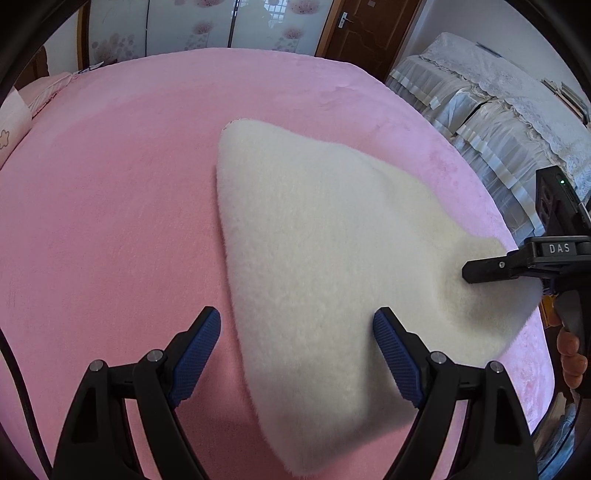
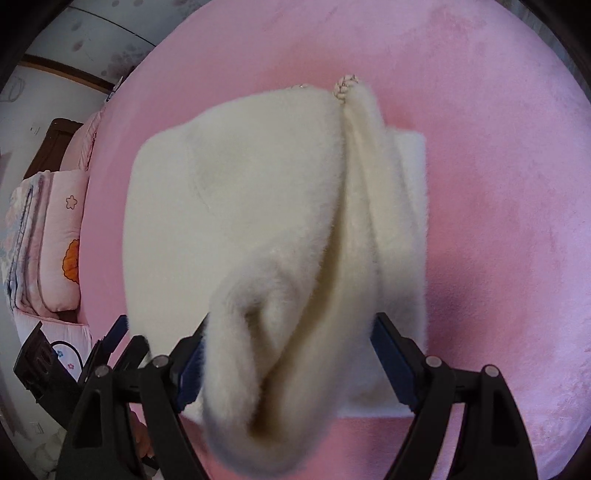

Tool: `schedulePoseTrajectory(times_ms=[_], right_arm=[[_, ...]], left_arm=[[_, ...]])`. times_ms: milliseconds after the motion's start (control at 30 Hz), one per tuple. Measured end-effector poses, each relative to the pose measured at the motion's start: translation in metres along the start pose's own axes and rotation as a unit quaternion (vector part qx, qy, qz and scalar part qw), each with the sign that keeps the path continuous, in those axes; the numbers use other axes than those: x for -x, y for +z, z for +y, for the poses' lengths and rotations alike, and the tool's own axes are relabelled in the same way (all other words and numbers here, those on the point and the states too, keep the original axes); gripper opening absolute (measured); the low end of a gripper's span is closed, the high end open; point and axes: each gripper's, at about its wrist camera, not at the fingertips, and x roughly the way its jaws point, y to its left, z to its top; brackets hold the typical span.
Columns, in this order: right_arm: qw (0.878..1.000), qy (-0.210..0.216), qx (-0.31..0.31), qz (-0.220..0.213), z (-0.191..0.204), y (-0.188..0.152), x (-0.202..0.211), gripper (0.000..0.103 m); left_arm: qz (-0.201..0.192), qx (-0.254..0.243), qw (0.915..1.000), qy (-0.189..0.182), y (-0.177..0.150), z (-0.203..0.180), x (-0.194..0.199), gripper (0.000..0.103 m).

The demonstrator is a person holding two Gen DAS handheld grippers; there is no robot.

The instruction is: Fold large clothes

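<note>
A fluffy cream garment (image 1: 332, 258) lies partly folded on the pink bed (image 1: 110, 203). My left gripper (image 1: 297, 354) is open, its blue pads (image 1: 199, 354) straddling the garment's left edge without holding it. My right gripper (image 1: 469, 275) enters from the right in the left wrist view and holds the garment's right corner lifted. In the right wrist view the right gripper (image 2: 288, 354) has a thick bunched fold of the garment (image 2: 280, 258) between its wide-set fingers, and the rest hangs down to the bed. A small pink knitted piece (image 2: 345, 86) shows at the garment's far end.
The pink bed (image 2: 498, 184) spreads all around the garment. Pillows and folded bedding (image 2: 55, 236) lie at its left end. A lace-covered sofa (image 1: 498, 110) stands beyond the right edge, with a wooden door (image 1: 365, 29) and flowered wardrobe panels behind.
</note>
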Motion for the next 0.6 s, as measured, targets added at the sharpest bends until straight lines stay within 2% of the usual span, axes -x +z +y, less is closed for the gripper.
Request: schedulePoseTrajectory(times_ms=[67,167,233,333,367,467,600], right_arm=[[1.000,0.008,-0.003,0.003,-0.002,0.002,-0.002,0.081],[1.000,0.008,0.015,0.000,0.002,0.006,-0.005,0.070],[1.000,0.003,0.029,0.003,0.007,0.012,-0.008,0.054],[0.997,-0.022,0.072,-0.004,0.018,0.015,-0.012,0.036],[0.995,-0.030,0.094,-0.012,0.022,0.014,-0.010,0.033],[0.986,-0.046,0.148,-0.061,0.035,-0.001,0.005,0.026],[0.965,-0.036,0.193,-0.177,0.041,-0.042,0.056,0.023]], left_arm=[[0.000,-0.001,1.0000,-0.002,0.004,-0.001,-0.003,0.084],[0.002,-0.002,1.0000,-0.005,0.008,0.000,-0.006,0.084],[0.004,-0.002,1.0000,-0.006,0.010,0.000,-0.007,0.084],[0.009,0.000,0.9999,-0.007,0.016,0.000,-0.010,0.084],[0.010,-0.001,0.9999,-0.005,0.016,-0.001,-0.009,0.084],[0.010,-0.010,0.9999,0.005,0.021,-0.009,-0.009,0.084],[-0.003,-0.028,0.9996,-0.001,0.022,-0.019,0.000,0.084]])
